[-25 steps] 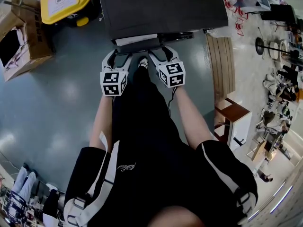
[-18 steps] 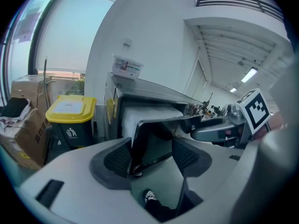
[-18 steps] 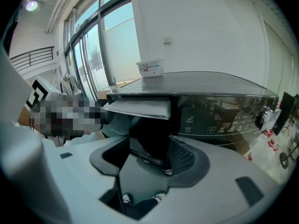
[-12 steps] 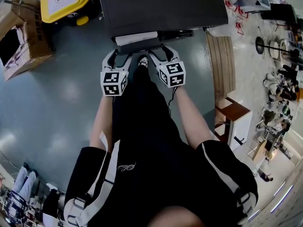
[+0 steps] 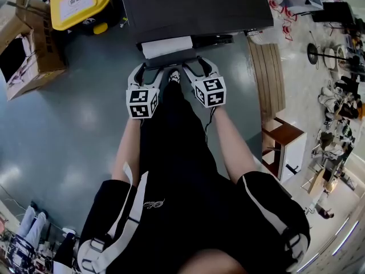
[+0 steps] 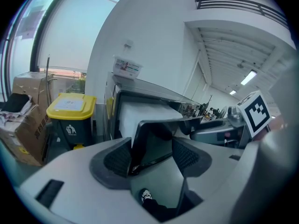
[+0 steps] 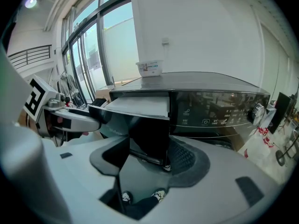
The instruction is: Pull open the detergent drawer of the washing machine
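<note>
Already pulled out: detergent drawer (image 5: 166, 45), standing proud of the machine's near face at its upper left, between the two grippers.
Drawer material: a white, matte inner tray behind a dark, glossy, flat front panel with squared corners.
Drawer contents: cannot tell; only the white top surface shows.
Washing machine (image 5: 194, 4): a boxy, dark body with a smooth, reflective top and a shiny black control panel (image 7: 219, 108) to the right of the drawer.
On the machine's top: a small pale box with a printed label (image 7: 150, 67), at the far edge by the wall.
Left gripper (image 6: 153, 157): a grey, smooth moulded shell with dark ribbed pads; jaws wide apart, the left corner of the drawer's front panel between them, close against the left pad, with no squeeze from both pads.
Right gripper (image 7: 148, 155): the same build; jaws apart around the right end of the front panel, which sits near the right pad and is likewise not pinched.
Bin (image 5: 77, 1): dark plastic with a rounded yellow lid that is shut, on the far left.
Cardboard box (image 5: 28, 44): brown, with its flaps open, left of the bin, holding crumpled pale material.
Floor (image 5: 74, 113): grey-blue and polished, with soft reflections.
</note>
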`<action>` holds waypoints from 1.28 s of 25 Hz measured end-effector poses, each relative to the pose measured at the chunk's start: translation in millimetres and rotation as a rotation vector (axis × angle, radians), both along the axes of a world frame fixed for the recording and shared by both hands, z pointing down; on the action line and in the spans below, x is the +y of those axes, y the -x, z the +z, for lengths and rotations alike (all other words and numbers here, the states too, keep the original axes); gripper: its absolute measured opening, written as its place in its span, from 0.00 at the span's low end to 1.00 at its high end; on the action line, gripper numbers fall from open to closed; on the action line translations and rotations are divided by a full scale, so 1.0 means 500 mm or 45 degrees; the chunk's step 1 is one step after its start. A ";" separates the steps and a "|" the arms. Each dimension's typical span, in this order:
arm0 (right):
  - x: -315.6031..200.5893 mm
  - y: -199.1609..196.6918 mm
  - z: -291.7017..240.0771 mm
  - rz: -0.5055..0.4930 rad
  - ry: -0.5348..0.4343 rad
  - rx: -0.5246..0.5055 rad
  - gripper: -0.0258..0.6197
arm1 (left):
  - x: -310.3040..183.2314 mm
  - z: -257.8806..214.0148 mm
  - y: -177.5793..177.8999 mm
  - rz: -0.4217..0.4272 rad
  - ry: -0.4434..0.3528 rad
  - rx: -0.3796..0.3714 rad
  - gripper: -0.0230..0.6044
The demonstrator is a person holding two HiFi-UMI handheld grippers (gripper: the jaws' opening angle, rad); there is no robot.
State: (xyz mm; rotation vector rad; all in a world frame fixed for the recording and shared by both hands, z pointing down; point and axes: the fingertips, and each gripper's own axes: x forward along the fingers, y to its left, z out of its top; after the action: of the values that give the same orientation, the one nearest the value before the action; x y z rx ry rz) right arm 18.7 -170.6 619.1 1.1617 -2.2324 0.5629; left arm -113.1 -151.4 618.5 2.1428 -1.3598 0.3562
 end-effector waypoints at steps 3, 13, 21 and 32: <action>0.008 0.002 0.000 0.011 -0.008 0.001 0.45 | 0.007 -0.002 0.003 0.009 0.002 0.008 0.48; 0.025 -0.001 0.000 0.040 0.018 -0.003 0.44 | 0.024 -0.006 0.004 0.007 0.010 0.017 0.47; 0.031 -0.009 -0.004 0.060 0.013 -0.016 0.45 | 0.030 -0.007 -0.008 -0.029 -0.010 -0.009 0.47; 0.077 -0.019 0.008 0.064 0.050 -0.030 0.44 | 0.076 -0.002 -0.017 -0.033 0.011 -0.028 0.47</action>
State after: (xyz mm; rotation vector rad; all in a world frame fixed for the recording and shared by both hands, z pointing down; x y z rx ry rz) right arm 28.4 -131.9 623.0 1.1999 -2.2073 0.6408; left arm -104.8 -113.5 617.5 2.1180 -1.3940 0.3758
